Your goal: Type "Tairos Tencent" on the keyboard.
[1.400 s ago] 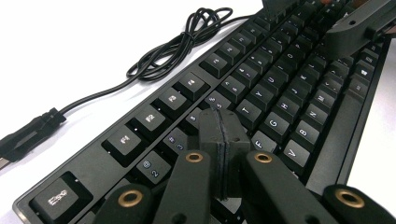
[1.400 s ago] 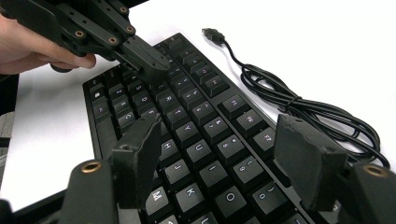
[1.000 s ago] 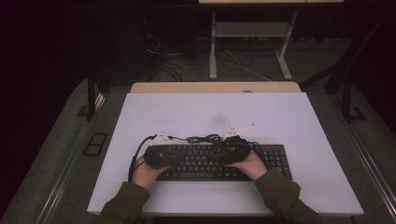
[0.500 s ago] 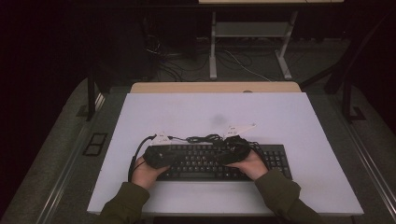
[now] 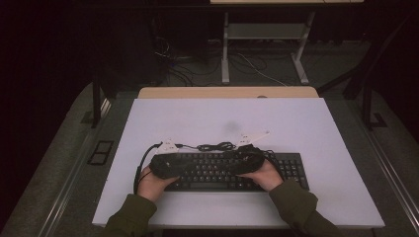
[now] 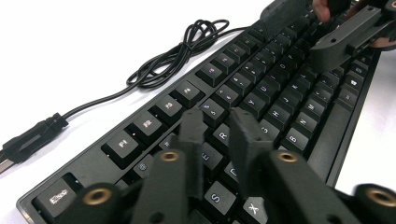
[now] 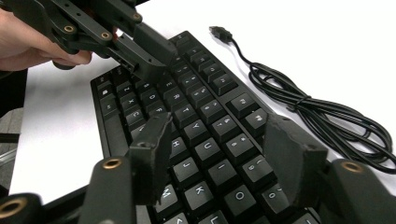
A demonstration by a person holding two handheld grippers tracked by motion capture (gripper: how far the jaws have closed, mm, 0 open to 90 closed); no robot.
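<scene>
Where the white table (image 5: 316, 118) nears our edge, we see the keyboard (image 5: 289, 165) lying flat with its long axis running left to right across the high view, the space-bar row toward us and the function row toward the far side. Its cable (image 5: 216, 146) leaves the far edge and sits bundled in loose loops just behind the keys, the plug end (image 6: 28, 139) resting on bare table off the Esc corner. We note a black, full-size board — dark raised keycaps with pale legends, a number pad at its right end, a plain black frame. Our left gripper (image 6: 215, 123) hovers over the left half of the keys, near the E and R caps; its jaws have just been opening and stand slightly apart with nothing between them. Our right gripper (image 7: 224, 140) hangs over the right half of the letter keys — its jaws have just been closing, yet a wide gap remains and only keycaps show beneath it, none pinched. Both hands (image 5: 154, 183) rest at the keyboard's near edge.
</scene>
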